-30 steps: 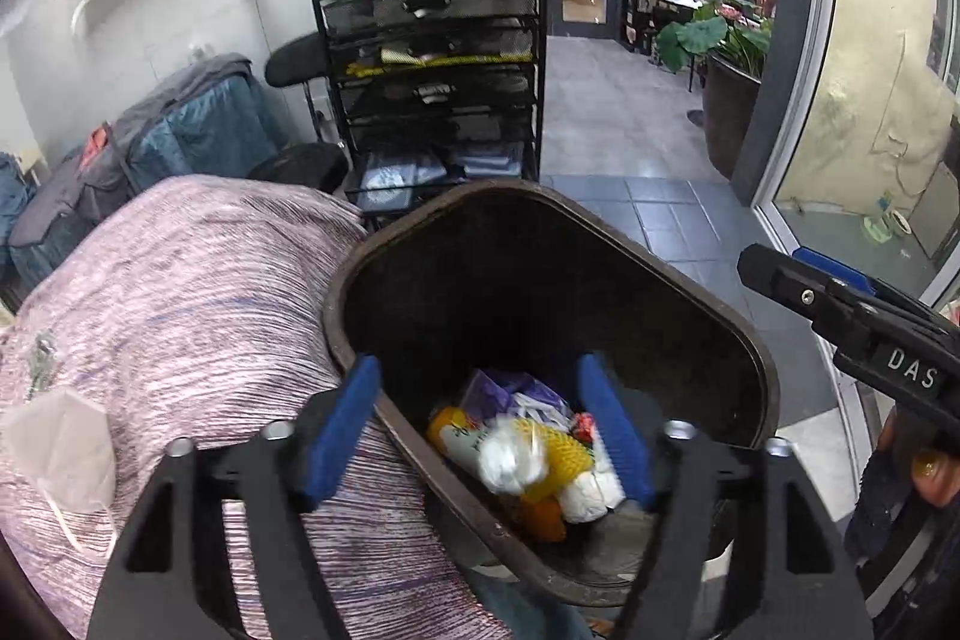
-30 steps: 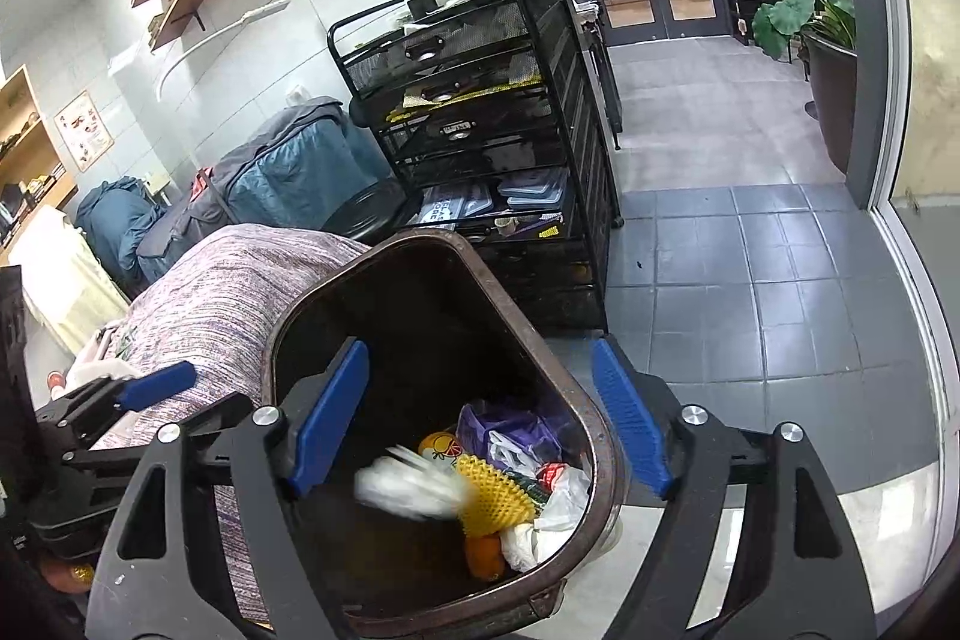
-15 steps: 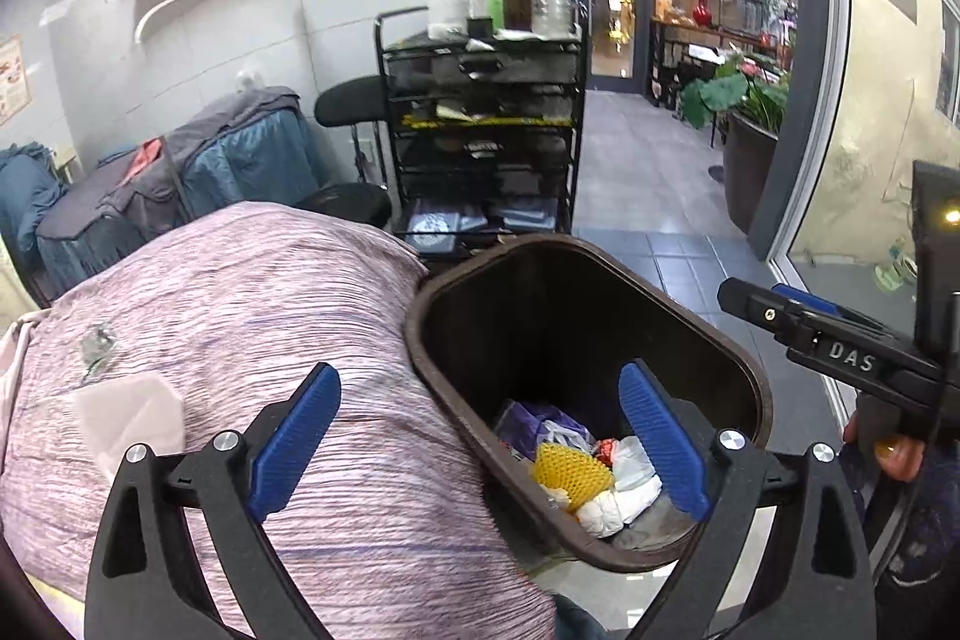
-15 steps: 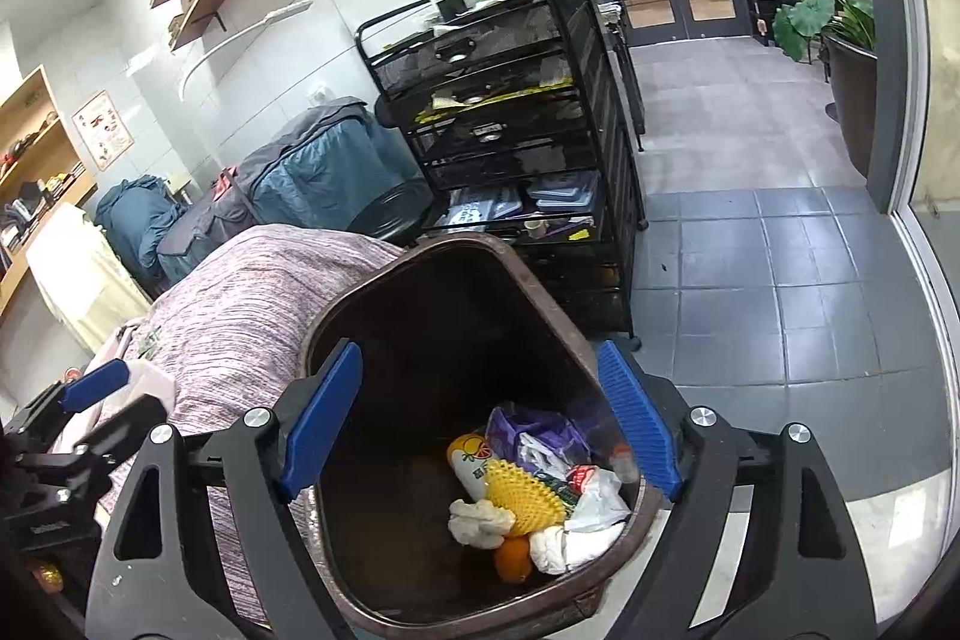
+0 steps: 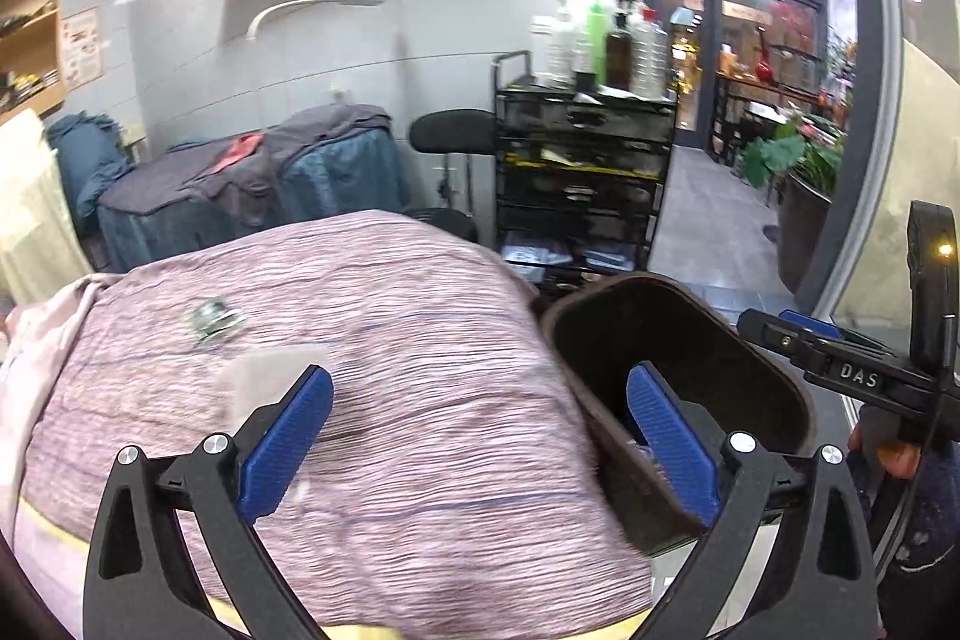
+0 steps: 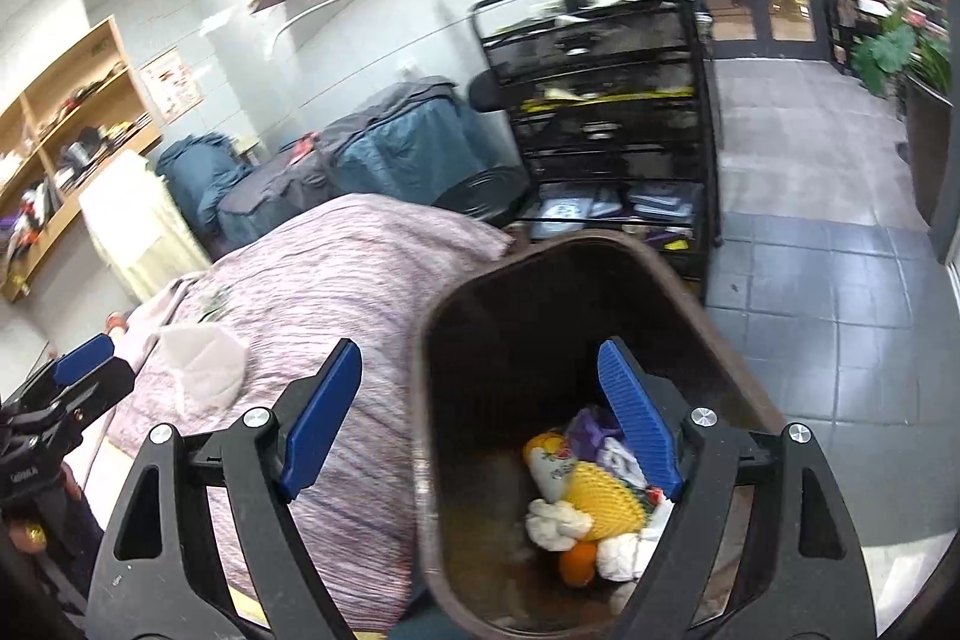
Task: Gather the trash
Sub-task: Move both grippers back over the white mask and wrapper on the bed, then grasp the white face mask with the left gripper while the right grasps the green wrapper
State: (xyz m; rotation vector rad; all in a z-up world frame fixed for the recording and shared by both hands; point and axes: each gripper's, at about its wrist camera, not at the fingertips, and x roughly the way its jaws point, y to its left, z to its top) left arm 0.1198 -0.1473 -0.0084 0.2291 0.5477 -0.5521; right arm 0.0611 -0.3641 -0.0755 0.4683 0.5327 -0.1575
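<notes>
A dark brown trash bin [image 6: 672, 280] stands beside a bed with a pink striped cover [image 5: 390, 340]. It holds a yellow foam net [image 6: 606, 496], crumpled white tissue [image 6: 555, 517], an orange [image 6: 577, 568] and purple wrappers. On the cover lie a white face mask [image 6: 201, 367], blurred in the left wrist view [image 5: 264, 382], and a small crumpled wrapper [image 5: 213, 319]. My left gripper [image 5: 477, 436] is open and empty over the cover, the mask by its left finger. My right gripper [image 6: 480, 412] is open and empty over the bin's left rim.
A black mesh trolley [image 5: 582, 172] with bottles on top stands behind the bin. Bags under blue and grey cloths [image 5: 240, 184] sit at the wall. A tiled floor [image 6: 840, 280] leads to glass doors; a potted plant [image 5: 804, 172] stands at right.
Both grippers have swung left, away from over the bin toward the bed. A white tissue fell into the bin. The mask now sits close to my left gripper.
</notes>
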